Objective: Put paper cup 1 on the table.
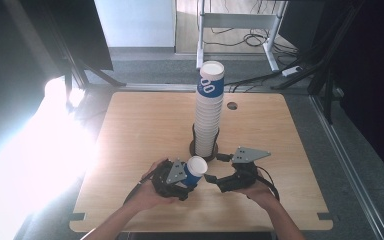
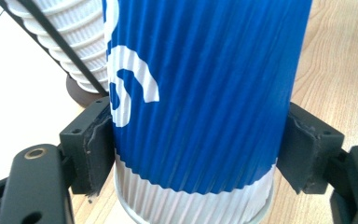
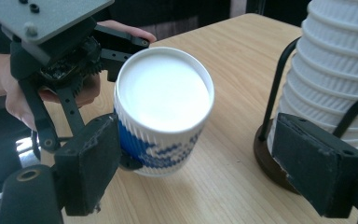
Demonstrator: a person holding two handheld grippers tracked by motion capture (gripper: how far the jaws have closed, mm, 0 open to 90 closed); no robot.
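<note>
The left gripper [image 1: 192, 177] clamps the blue cup [image 1: 195, 171] sideways beside the cup stack [image 1: 209, 110], so the right gripper [image 1: 214, 170], jaws spread and empty, can grab its rim.

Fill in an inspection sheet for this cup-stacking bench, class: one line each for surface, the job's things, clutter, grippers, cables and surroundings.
Surface: light wooden table, bare around the work; a round hole near its far edge.
Job's things: single blue-and-white ribbed cup, tilted, open mouth toward the right gripper; tall cup stack upright in a dark wire holder mid-table.
Clutter: nothing seen.
Grippers: left gripper clamped on the cup's sides; right gripper open, one jaw close beside the cup, not gripping.
Cables: black cable trailing from the left gripper toward the near edge.
Surroundings: strong glare at left; white desk frame and floor wires behind.
</note>
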